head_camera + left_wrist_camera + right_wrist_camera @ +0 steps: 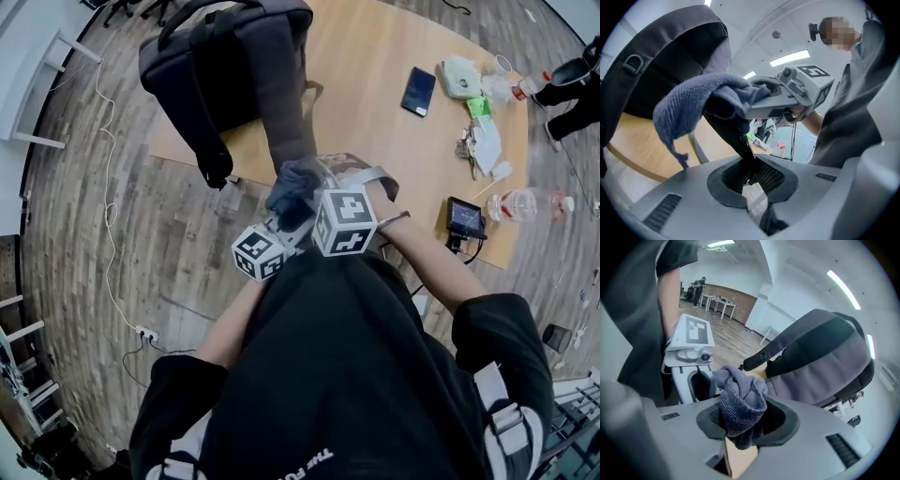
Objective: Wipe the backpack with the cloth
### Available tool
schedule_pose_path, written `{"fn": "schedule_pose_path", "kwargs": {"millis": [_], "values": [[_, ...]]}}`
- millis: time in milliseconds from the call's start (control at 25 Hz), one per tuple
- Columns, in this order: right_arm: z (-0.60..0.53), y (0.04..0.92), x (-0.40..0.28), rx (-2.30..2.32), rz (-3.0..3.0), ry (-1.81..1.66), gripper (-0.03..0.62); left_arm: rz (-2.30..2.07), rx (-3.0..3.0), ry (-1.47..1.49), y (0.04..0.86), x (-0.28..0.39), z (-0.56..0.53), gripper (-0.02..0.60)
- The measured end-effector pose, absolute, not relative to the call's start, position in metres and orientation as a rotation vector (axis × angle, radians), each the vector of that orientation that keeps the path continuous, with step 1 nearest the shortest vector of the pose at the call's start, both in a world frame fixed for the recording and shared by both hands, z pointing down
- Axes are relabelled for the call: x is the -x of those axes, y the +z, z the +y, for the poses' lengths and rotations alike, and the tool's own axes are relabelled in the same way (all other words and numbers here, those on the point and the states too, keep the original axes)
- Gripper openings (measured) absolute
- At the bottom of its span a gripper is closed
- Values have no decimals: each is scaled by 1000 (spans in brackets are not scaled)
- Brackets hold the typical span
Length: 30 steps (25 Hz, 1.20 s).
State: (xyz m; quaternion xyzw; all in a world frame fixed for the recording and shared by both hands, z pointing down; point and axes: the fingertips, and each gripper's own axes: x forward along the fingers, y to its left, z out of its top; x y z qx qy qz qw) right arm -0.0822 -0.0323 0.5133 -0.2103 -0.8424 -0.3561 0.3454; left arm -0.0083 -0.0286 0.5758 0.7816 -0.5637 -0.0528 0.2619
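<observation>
- Right tool [740,430] is clamped on the bunched grey cloth [739,401]; left tool [751,180] pinches the dark strap [725,125].
- Backpack [225,66] sits at the table [375,122] edge, its strap stretched toward the person.
- Best to hold the strap taut and drag the cloth firmly along it.
- Pale wood table; plank floor [141,244] with a trailing cable [106,187].
</observation>
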Motion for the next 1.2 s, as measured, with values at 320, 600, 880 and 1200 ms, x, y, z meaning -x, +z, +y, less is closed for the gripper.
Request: {"fn": "schedule_pose_path", "kwargs": {"millis": [320,600,880,1200], "values": [[-67,460,149,383,-2258,-1164,129,-1553,-2119,-143,574,13,-22,52],[-133,322,218,25,-2428,-1377,129,-1528,-2173,-131,569,5,-22,51],[-165,252,238,-161,-2494,-1434,129,-1516,-2163,-112,577,5,-19,51],[-126,363,202,174,-2271,-1387,127,-1536,-2163,-98,576,8,-19,51]]}}
